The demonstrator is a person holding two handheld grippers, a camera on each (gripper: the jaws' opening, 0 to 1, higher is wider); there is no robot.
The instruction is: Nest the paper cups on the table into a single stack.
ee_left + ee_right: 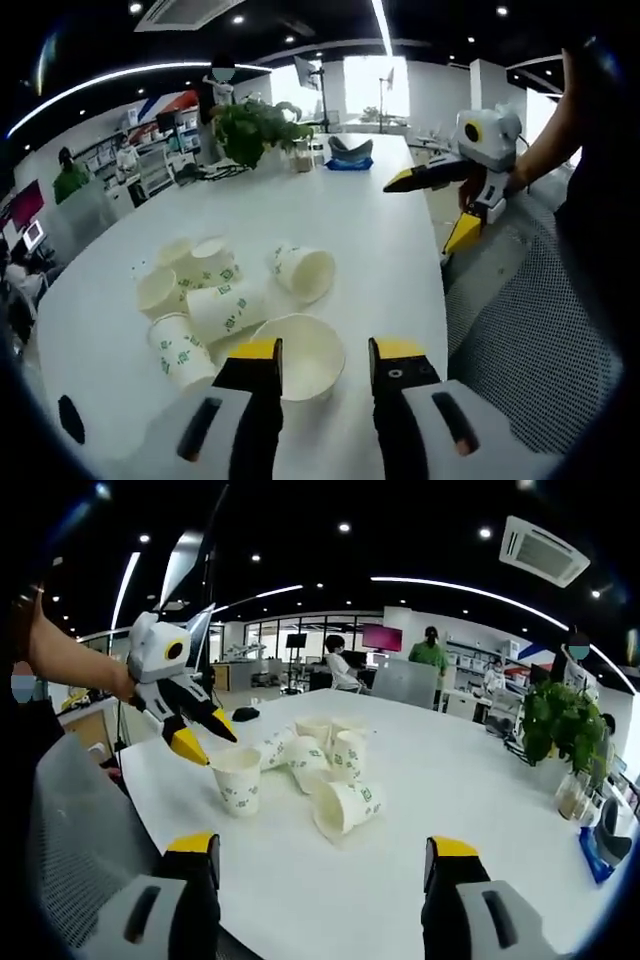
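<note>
Several white paper cups with green print lie in a loose heap (215, 290) on the white table (350, 210). One cup (298, 355) stands upright with its mouth up, just beyond and between the jaws of my left gripper (325, 352), which is open. In the right gripper view that upright cup (238, 777) is at the table's near corner, and the left gripper (206, 738) hovers at its rim with nothing held. A tipped cup (345, 805) lies nearest my right gripper (323, 848), which stands wide open and short of the heap. In the left gripper view the right gripper (432, 208) hangs over the table's right edge.
A potted plant (250, 130) (565, 720), small jars (572, 795) and a blue object (350, 155) stand at the far end of the table. A mesh chair (540, 330) (80, 830) is beside the table edge. People and desks are in the background.
</note>
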